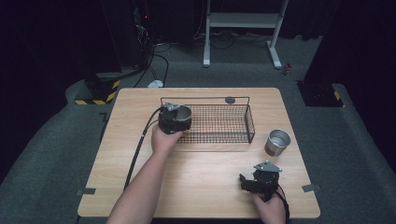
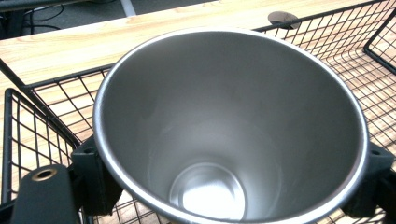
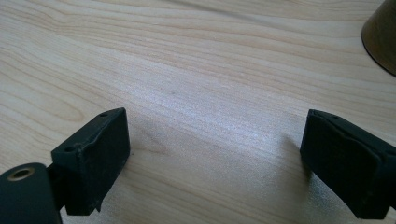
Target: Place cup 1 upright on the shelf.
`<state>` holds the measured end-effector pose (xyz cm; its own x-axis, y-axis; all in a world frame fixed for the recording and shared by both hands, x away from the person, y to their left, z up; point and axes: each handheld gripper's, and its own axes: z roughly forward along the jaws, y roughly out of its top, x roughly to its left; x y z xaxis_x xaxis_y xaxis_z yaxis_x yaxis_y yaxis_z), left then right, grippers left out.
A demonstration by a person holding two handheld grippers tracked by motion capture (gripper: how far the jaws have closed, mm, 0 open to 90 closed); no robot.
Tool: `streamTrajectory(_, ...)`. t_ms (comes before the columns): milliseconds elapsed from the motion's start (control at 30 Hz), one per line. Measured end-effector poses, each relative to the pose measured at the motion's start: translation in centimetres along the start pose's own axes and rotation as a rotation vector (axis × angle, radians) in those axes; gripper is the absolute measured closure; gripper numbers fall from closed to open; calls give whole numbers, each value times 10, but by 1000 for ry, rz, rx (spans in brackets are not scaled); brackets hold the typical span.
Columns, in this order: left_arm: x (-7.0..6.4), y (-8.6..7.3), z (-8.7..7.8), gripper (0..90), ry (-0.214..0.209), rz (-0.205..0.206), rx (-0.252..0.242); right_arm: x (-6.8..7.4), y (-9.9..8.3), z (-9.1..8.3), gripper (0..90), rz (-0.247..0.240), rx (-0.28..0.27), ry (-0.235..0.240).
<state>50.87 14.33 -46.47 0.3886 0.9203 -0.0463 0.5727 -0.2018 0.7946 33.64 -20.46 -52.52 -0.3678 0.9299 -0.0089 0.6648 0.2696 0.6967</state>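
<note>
A steel cup (image 1: 183, 113) is upright in my left gripper (image 1: 175, 119), at the left end of a black wire basket (image 1: 251, 122). In the left gripper view I look down into the cup's empty inside (image 2: 224, 116). The left gripper (image 2: 233, 186) is shut on it, with a black pad (image 2: 93, 179) against each side and basket wire (image 2: 42, 135) around. I cannot tell whether the cup rests on the basket floor. A second steel cup (image 1: 278, 142) stands on the table right of the basket. My right gripper (image 1: 243, 183) is open near the front right, over bare wood (image 3: 187, 70).
The wooden table (image 1: 201, 186) has free room in front of the basket. A small dark round disc (image 1: 229, 100) lies behind the basket's back rim. The second cup's edge (image 3: 380, 37) shows at the right gripper view's top right corner. Stands and cables are on the floor beyond.
</note>
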Motion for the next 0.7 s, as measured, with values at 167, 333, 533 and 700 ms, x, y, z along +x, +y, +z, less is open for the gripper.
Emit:
streamTrajectory(167, -1, -3, 0, 150, 1, 27, 2, 0, 0, 0, 83, 0, -2, 0)
streamTrajectory(333, -1, -3, -1, 150, -2, 23, 4, 0, 0, 0, 83, -1, -1, -1)
streamTrajectory(533, -1, -3, -1, 150, -5, 16, 3, 0, 0, 0, 83, -1, -1, -1)
streamTrajectory(700, -1, -4, 0, 149, -1, 19, 2, 0, 0, 0, 84, 0, -1, -1)
